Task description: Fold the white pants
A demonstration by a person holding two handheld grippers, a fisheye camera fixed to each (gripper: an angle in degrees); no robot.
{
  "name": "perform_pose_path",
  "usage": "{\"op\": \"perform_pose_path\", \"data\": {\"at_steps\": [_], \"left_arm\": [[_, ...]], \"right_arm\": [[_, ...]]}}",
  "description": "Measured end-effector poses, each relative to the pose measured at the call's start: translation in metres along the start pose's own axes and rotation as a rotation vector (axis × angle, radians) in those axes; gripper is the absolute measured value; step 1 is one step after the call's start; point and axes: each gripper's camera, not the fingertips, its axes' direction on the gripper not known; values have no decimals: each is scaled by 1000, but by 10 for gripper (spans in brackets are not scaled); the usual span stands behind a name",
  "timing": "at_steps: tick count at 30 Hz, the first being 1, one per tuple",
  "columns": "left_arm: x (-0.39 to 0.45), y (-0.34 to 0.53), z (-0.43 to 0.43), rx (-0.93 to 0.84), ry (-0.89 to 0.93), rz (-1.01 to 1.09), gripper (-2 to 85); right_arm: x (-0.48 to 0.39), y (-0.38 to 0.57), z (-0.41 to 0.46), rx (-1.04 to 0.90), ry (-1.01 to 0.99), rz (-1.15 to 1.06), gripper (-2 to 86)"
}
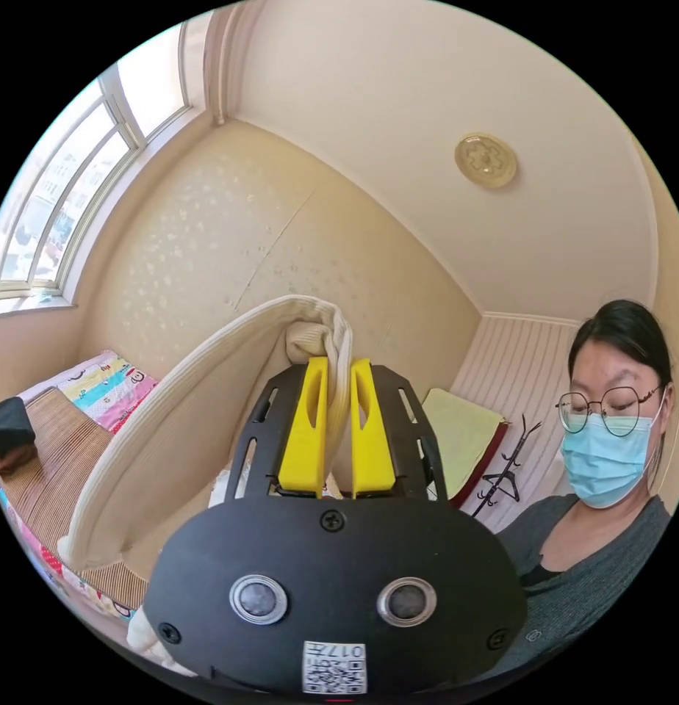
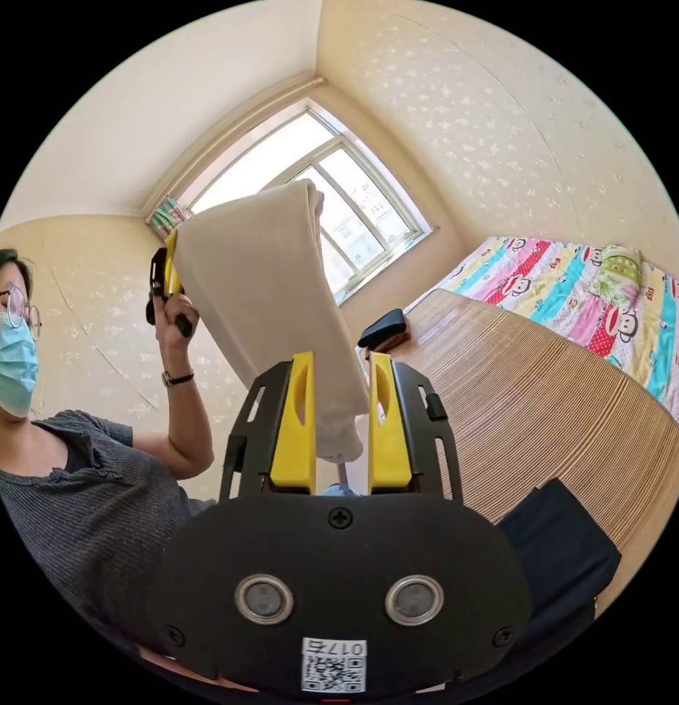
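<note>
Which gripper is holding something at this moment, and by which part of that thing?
The left gripper is shut on the white pants, pinching a bunched fold at their raised end. The right gripper is open; the pants' lower end hangs between its jaws, not clamped.

ribbed matt cloth white pants point(image 2: 270, 294), woven slatted bed mat point(image 2: 545, 411), glossy yellow plastic tool point(image 1: 338, 426).

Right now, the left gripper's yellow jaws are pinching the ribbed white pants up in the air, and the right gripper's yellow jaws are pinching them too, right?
Not quite. The left gripper does pinch the ribbed white pants, but the right gripper view shows the right gripper open, the pants' end hanging between its jaws.
</note>
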Motion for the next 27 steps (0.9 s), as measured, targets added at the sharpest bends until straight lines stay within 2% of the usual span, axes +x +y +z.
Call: {"op": "perform_pose_path", "data": {"at_steps": [3,6,11,14,20,24,27], "left_arm": [[-10,-20,-12,37,-46,7,51],[-9,-48,-24,41,-126,79,51],[12,-92,-41,81,-158,187,52],[26,-118,-40,110,-163,189,53],[55,-163,7,5,-41,210,56],[66,-171,34,12,-2,158,54],[68,-177,42,41,-47,92,53]], "right_arm": [[10,-11,56,-39,-64,15,195],[35,-21,115,-134,-242,96,215],[106,-28,197,-189,-490,489,196],[136,-34,227,-204,-602,649,206],[165,-68,268,-84,-1015,891,223],[166,-88,267,-53,-1093,950,232],[172,-81,263,-76,-1138,1042,234]]}}
